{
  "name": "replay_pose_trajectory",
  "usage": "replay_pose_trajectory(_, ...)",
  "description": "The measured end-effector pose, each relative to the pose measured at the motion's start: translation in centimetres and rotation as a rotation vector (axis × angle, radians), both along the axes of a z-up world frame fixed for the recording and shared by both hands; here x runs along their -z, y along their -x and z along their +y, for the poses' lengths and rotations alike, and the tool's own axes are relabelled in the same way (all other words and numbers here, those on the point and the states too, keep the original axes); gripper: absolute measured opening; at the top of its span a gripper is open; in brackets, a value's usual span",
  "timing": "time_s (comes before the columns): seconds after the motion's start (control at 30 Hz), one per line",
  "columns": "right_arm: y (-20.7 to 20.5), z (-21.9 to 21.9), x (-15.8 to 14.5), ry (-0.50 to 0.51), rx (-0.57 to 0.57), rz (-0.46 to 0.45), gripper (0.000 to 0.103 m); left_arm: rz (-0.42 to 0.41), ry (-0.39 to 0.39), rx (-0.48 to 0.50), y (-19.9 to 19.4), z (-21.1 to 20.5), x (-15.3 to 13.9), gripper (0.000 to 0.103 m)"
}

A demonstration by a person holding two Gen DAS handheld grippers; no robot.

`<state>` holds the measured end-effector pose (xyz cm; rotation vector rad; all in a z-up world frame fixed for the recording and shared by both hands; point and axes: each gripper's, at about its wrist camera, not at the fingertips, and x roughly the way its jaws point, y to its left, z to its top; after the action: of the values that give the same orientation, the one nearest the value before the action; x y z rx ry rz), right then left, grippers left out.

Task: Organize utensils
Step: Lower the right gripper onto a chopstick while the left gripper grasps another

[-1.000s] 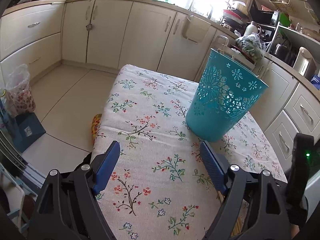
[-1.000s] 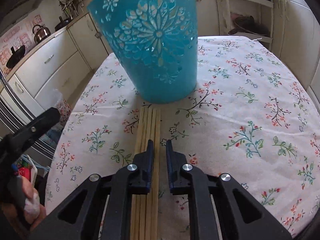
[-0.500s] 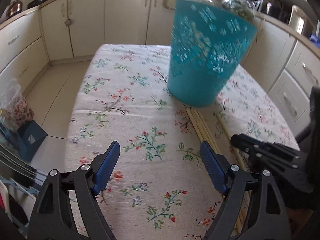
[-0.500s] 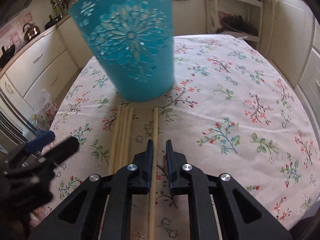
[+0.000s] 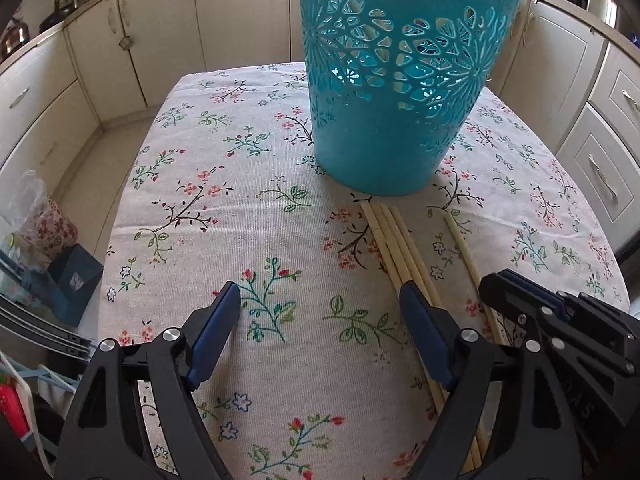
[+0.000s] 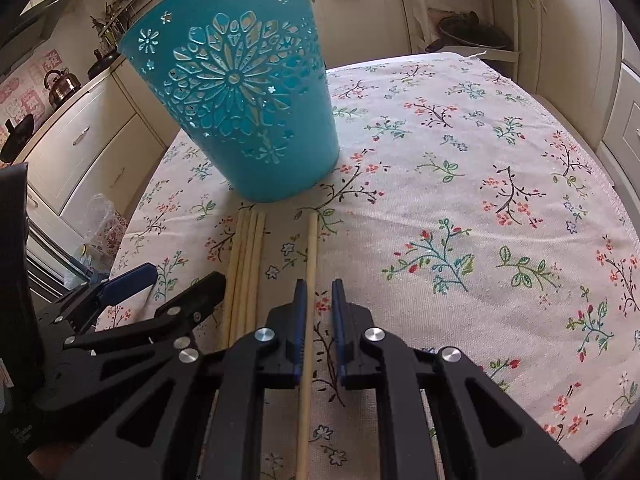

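A teal cut-out basket (image 5: 400,92) (image 6: 244,108) stands upright on the floral tablecloth. In front of it lies a bundle of wooden chopsticks (image 5: 394,240) (image 6: 246,260), and one single chopstick (image 5: 466,252) (image 6: 311,256) lies apart to its right. My right gripper (image 6: 319,300) straddles the single chopstick, jaws narrowly apart and not pressing it; it also shows in the left wrist view (image 5: 516,288). My left gripper (image 5: 320,304) is wide open and empty above the cloth, left of the bundle; it also shows in the right wrist view (image 6: 172,280).
The table (image 5: 224,168) is surrounded by cream kitchen cabinets (image 5: 100,52). A plastic bag and a blue box (image 5: 72,276) sit on the floor at left. A kettle (image 6: 62,84) stands on the counter. A shelf with pans (image 6: 468,36) is behind the table.
Both grippers moved closer to the basket and the table. The right gripper and single chopstick now sit further right of the bundle. The left gripper came alongside the bundle.
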<state>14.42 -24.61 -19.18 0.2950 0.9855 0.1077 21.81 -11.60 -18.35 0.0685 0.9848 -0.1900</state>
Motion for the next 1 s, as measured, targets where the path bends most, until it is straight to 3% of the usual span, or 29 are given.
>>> replay_pose_trajectory(0.13, 0.0, -0.2, 0.0, -0.011, 0.002, 0.002, 0.013, 0.008, -0.024, 0.005, -0.5, -0.5, 0.1, 0.078)
replay_pose_trajectory(0.27, 0.1, -0.7, 0.0, -0.021, 0.017, 0.005, 0.013, 0.007, 0.032, 0.000, -0.4, -0.4, -0.3, 0.077)
replay_pose_trajectory(0.8, 0.1, -0.3, -0.1, 0.014, 0.013, 0.000, 0.013, 0.022, 0.001, 0.025, -1.7, -1.1, 0.1, 0.078)
replay_pose_trajectory(0.9, 0.1, -0.4, -0.1, 0.015, 0.011, -0.001, 0.013, 0.025, -0.059, 0.020, -2.3, -1.9, 0.3, 0.077)
replay_pose_trajectory(1.0, 0.1, -0.4, -0.1, 0.013, 0.009, -0.002, 0.013, 0.023, -0.054, 0.017, -2.1, -1.7, 0.4, 0.077)
